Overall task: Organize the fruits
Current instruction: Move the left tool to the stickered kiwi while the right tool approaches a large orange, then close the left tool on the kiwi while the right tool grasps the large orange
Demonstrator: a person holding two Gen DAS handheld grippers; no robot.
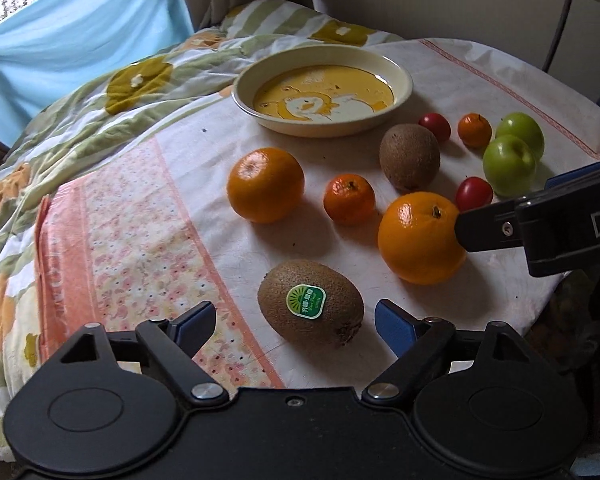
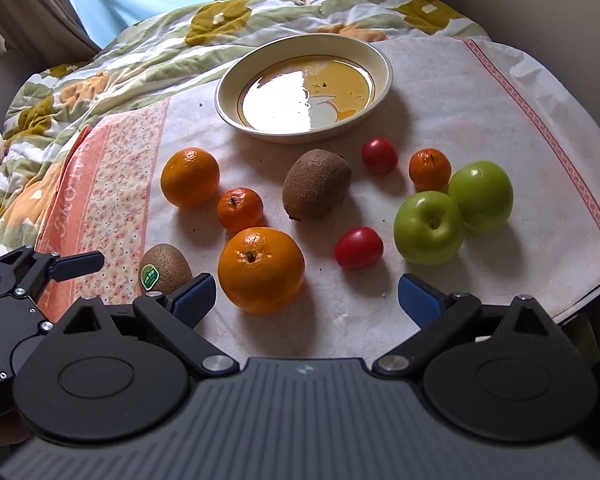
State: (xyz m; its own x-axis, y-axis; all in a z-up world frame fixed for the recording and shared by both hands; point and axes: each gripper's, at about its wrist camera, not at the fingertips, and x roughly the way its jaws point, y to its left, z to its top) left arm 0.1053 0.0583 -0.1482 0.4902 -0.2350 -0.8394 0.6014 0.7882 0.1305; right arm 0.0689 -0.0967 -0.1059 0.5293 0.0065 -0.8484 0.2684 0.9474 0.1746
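Fruit lies loose on a cloth-covered table in front of an empty cream plate (image 1: pixel 396 68) (image 2: pixel 380 54). My left gripper (image 1: pixel 296 320) is open, its fingers on either side of a stickered kiwi (image 1: pixel 310 300) (image 2: pixel 165 268), not touching. My right gripper (image 2: pixel 306 300) is open and empty, just behind a large orange (image 2: pixel 261 270) (image 1: pixel 420 238). Further back lie a second kiwi (image 2: pixel 316 189), a second large orange (image 2: pixel 190 177), two mandarins (image 2: pixel 240 209) (image 2: pixel 430 169), two red tomatoes (image 2: pixel 358 248) (image 2: pixel 379 155) and two green apples (image 2: pixel 428 227) (image 2: pixel 482 196).
A flowered quilt (image 1: pixel 80 112) (image 2: pixel 120 60) is heaped behind and left of the table. A light blue curtain (image 1: pixel 80 20) hangs at the back left. The table's edge (image 2: pixel 588 292) runs close at the right. The right gripper's finger (image 1: pixel 484 232) reaches in beside the near orange.
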